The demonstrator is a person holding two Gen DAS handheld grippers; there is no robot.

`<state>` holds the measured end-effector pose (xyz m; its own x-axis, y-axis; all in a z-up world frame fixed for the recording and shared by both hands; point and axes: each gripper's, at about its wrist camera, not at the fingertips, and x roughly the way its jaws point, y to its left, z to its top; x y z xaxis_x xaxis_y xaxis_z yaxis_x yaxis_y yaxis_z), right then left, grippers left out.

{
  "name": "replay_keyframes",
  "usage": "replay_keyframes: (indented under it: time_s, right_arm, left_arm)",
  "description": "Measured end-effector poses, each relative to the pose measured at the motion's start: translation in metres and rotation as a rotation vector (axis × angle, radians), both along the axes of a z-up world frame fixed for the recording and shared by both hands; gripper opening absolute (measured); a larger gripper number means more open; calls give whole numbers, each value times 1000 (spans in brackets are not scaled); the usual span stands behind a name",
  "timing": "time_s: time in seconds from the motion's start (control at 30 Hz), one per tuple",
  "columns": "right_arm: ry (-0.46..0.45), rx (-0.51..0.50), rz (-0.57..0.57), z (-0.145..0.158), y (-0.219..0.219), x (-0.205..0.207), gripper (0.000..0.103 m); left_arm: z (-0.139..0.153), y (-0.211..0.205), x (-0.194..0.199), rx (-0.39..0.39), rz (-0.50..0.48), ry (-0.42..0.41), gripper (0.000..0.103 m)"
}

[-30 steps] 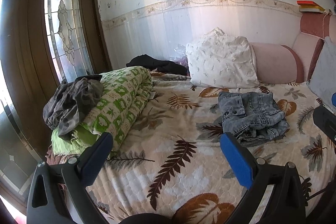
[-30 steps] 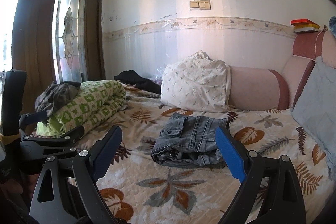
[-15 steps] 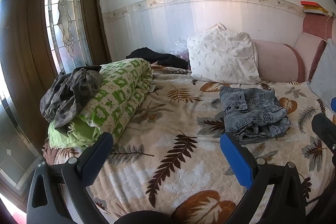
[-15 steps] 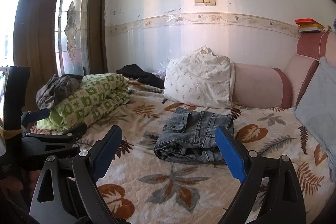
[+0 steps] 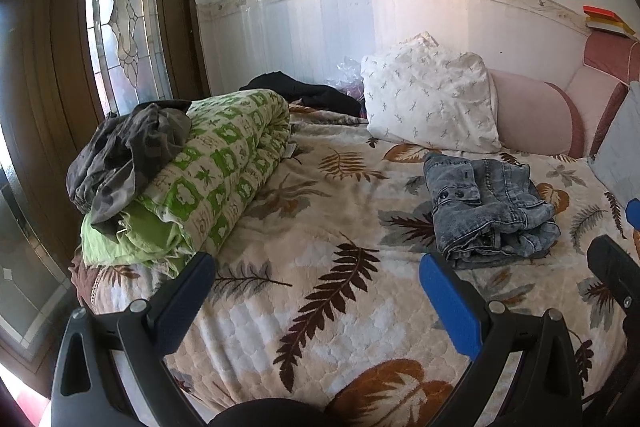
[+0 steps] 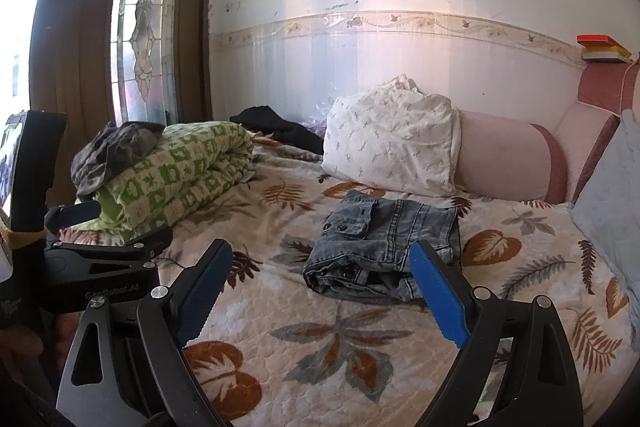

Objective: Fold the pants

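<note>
A leaf-patterned bedspread [image 6: 360, 339] fills the view. Folded grey denim pants [image 6: 380, 247] lie at its centre, below a white pillow [image 6: 392, 143]. The right gripper [image 6: 320, 287] hangs above the bed with its blue-padded jaws spread wide and empty. The left gripper [image 6: 112, 227] juts in at the left edge, beside a rolled green quilt [image 6: 176, 171].

both wrist views look forward between their own blue-padded fingers, low over the bed [image 5: 320, 307] and facing the wall. the left one sits further left, near the green quilt [image 5: 216, 183]; both share the folded jeans [image 6: 384, 247], quilt and pillow [image 6: 392, 143].
</note>
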<state>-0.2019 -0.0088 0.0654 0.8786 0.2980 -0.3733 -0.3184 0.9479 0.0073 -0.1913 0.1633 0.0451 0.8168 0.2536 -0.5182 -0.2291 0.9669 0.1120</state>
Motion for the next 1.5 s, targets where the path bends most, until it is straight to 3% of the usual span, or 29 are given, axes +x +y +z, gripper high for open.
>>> replay_keyframes:
  time_s: [1.5]
  right_arm:
    - [48, -72, 46, -20, 46, 9, 91]
  left_arm:
    - [-26, 51, 5, -125, 65, 54, 103]
